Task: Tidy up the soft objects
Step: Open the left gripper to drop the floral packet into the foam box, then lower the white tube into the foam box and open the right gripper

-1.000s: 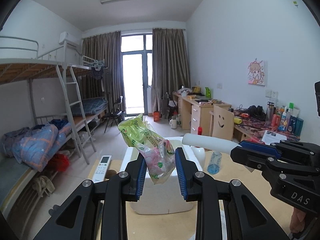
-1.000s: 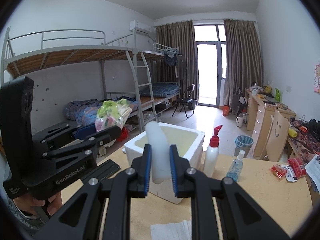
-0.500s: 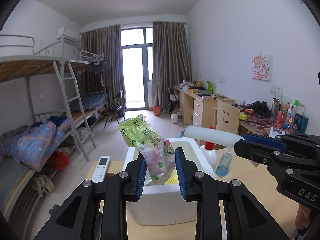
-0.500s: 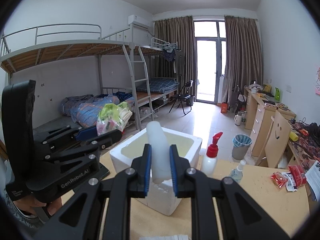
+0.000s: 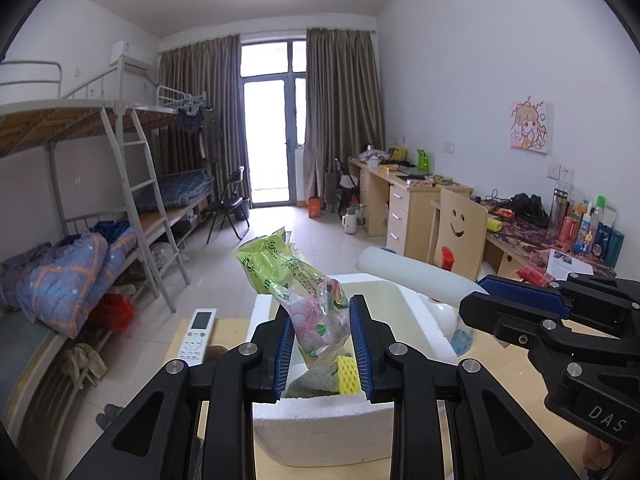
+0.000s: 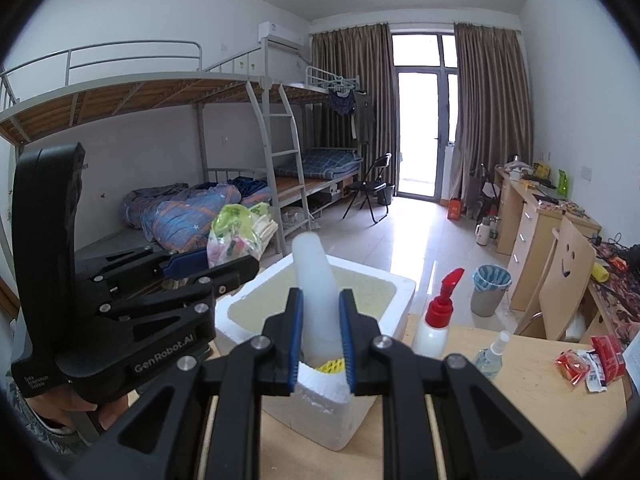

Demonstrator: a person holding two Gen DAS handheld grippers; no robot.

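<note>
Two soft things are held up in the air, one in each gripper. The left gripper (image 5: 320, 344) has its blue pads squeezed on a crinkly plastic bag (image 5: 296, 288) that is green on top and pink lower down. The bag sticks up between the fingers, and its bottom hangs over the open white foam box (image 5: 320, 428). The right gripper (image 6: 320, 340) is closed tight on a white foam tube (image 6: 314, 292), which pokes up and forward over the same box.

I think both things are held above the box because that is where soft things go. Something yellow and net-like (image 5: 347, 376) already lies inside it, which fits that guess. Holding each thing near one end leaves the rest free to go in first.

The box stands on a wooden table (image 6: 520, 412). Just beside it on the right are a white bottle with a red pump (image 6: 438, 320) and a small clear spray bottle (image 6: 490, 354). A remote control (image 5: 197, 334) lies to the left of the box. These are hard things, so they likely stay out.
</note>
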